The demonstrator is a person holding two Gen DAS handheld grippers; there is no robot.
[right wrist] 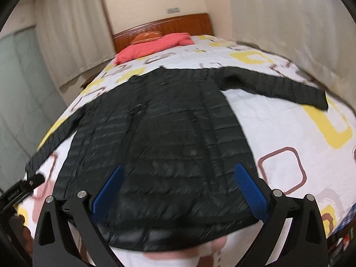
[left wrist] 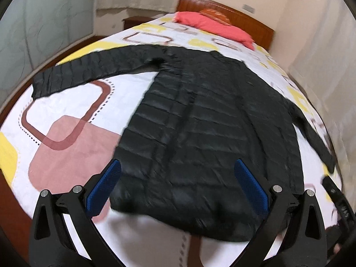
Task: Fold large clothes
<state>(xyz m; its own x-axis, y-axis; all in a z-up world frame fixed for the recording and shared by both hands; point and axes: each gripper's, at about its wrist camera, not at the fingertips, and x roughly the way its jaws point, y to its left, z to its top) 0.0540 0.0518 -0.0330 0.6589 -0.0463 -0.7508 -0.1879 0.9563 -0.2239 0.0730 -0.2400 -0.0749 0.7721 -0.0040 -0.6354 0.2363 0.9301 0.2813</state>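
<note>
A black quilted puffer jacket (left wrist: 200, 115) lies flat on the bed with both sleeves spread out; it also shows in the right wrist view (right wrist: 169, 133). Its left sleeve (left wrist: 89, 69) stretches toward the bed's left edge, its right sleeve (right wrist: 278, 84) toward the right. My left gripper (left wrist: 178, 166) is open above the hem, holding nothing. My right gripper (right wrist: 178, 171) is open above the hem too, holding nothing. The right gripper's body shows at the right edge of the left wrist view (left wrist: 336, 198).
The bed (left wrist: 66, 115) has a white cover with pink, yellow and brown shapes. A coral pillow (left wrist: 213, 26) lies by the wooden headboard (right wrist: 164, 26). Curtains and walls surround the bed. A glass panel (right wrist: 20, 89) stands on the left.
</note>
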